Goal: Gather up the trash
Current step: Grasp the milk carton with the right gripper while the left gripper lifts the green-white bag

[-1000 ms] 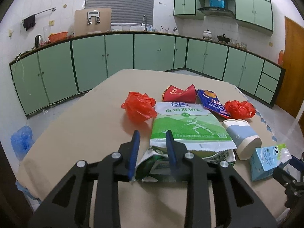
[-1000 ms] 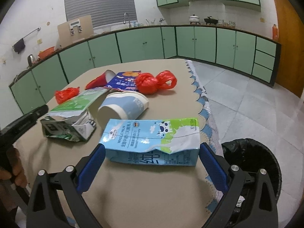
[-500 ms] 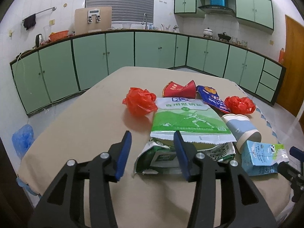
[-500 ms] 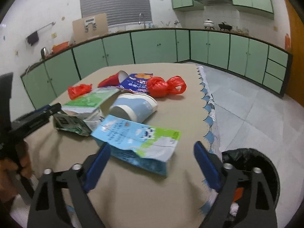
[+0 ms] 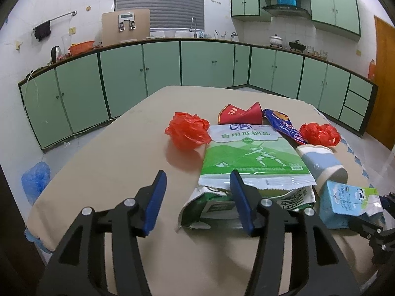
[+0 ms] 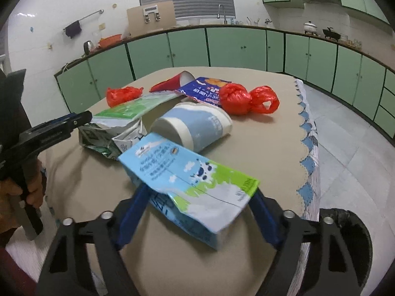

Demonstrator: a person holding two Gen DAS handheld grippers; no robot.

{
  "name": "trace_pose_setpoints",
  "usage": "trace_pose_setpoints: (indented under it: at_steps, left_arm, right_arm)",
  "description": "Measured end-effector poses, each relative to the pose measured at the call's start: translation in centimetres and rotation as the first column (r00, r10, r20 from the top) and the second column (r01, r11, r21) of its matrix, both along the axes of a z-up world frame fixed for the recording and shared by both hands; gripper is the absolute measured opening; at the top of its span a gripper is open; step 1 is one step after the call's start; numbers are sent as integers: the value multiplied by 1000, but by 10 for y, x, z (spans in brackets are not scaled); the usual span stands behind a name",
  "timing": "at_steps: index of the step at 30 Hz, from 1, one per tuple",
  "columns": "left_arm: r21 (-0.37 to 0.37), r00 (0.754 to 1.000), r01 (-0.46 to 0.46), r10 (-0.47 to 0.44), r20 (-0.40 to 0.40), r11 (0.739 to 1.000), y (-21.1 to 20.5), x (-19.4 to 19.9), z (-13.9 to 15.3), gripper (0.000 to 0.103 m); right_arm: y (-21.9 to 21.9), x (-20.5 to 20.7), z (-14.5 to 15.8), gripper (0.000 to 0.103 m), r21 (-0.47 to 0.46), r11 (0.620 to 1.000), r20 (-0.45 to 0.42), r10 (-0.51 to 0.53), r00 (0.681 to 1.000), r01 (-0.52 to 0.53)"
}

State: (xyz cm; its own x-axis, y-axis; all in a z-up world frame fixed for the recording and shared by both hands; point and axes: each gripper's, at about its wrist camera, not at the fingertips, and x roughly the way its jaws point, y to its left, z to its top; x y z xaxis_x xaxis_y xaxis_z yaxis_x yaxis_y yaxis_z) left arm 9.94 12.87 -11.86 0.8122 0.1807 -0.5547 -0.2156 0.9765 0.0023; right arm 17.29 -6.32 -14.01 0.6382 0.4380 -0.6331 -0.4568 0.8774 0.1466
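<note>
Setting: a home kitchen. Evidence — green cabinets along tiled walls, a sink faucet, a range hood. Pots stand on the counter.

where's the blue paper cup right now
The blue paper cup lies on its side mid-table, just behind the milk carton in the right wrist view, with the green salt bag to its left.

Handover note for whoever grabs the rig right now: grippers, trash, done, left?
Right gripper: shut on the milk carton, tilted above the table; black-lined bin is on the floor beyond the table's edge.
Left gripper: open, empty, at the crushed green carton under the green-white bag.
On the table: paper cup, two red plastic bags, red cup, blue wrapper.
Done: carton gripped.
Left: bin it, then the rest.
</note>
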Motion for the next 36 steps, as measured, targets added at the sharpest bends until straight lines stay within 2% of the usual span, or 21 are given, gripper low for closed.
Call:
trace_pose_setpoints:
  at_steps: [2,5,11,13,22,29,31,34,36]
  left_arm:
    - [2,1000,4,-4,0,1000,-2,-1,0,54]
    - [-3,1000,11,-11,0,1000,-3,-2,0,56]
    - [-26,999,38,-38,-2,999,-4,-11,3,62]
    - [-39,999,50,-50,-4,998,-6,-16,3,64]
    - [-4,993,120,-120,9,993,-31,-23,6,64]
    - [-37,998,64,-65,-26,997,-7,-17,-7,64]
    - [-34,997,72,-73,-36,997,-5,-13,-11,64]
    - [-89,990,125,-130,-55,988,2,-5,-18,64]
    - [-96,987,141,-147,-59,985,1,-4,-22,64]
  right_arm:
    - [-5,-2,2,57,31,999,-12,-12,1000,13]
    - [-10,-9,6,54,53,998,-16,-33,999,34]
    - [-11,-30,21,53,67,997,6,-33,999,32]
    - [-12,-36,26,52,67,996,22,-54,998,53]
    - [-36,-55,43,52,110,977,50,-189,981,182]
    - [-36,-53,43,52,102,976,52,-200,978,194]
    - [-35,-54,41,52,100,976,50,-201,978,195]
    - [-32,-54,39,52,94,976,47,-204,978,199]
    - [-31,-54,39,52,91,975,43,-206,978,202]
